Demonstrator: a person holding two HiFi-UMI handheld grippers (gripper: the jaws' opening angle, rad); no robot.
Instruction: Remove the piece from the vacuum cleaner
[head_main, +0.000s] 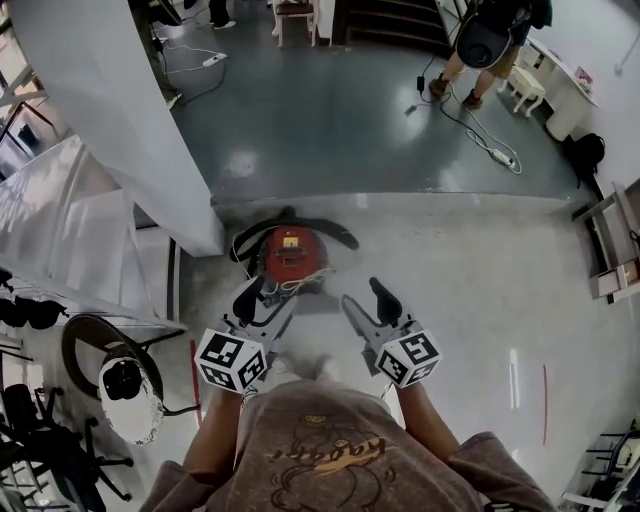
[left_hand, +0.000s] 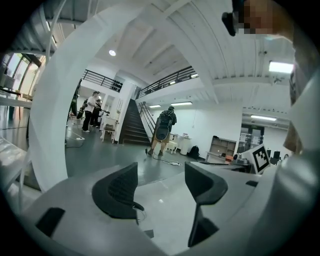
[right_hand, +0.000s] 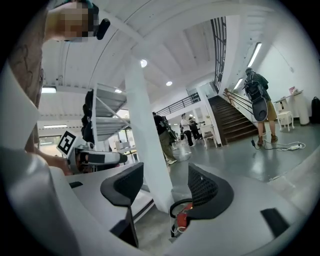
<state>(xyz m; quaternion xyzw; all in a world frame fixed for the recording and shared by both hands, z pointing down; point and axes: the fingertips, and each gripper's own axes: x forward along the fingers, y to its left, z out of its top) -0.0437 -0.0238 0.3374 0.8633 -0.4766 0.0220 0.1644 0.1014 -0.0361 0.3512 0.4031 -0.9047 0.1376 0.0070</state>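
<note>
The red vacuum cleaner (head_main: 290, 252) sits on the floor (head_main: 470, 260) just beyond both wide-open, empty tongs, nearer the left tongs (head_main: 266, 300) than the right tongs (head_main: 368, 300).

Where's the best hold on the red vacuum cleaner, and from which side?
Likely the black curved bar arcing over the red vacuum cleaner: thin, and its right end juts clear of the body. Come down from the near right with the right hand-held gripper, jaws open, across the bar.
</note>
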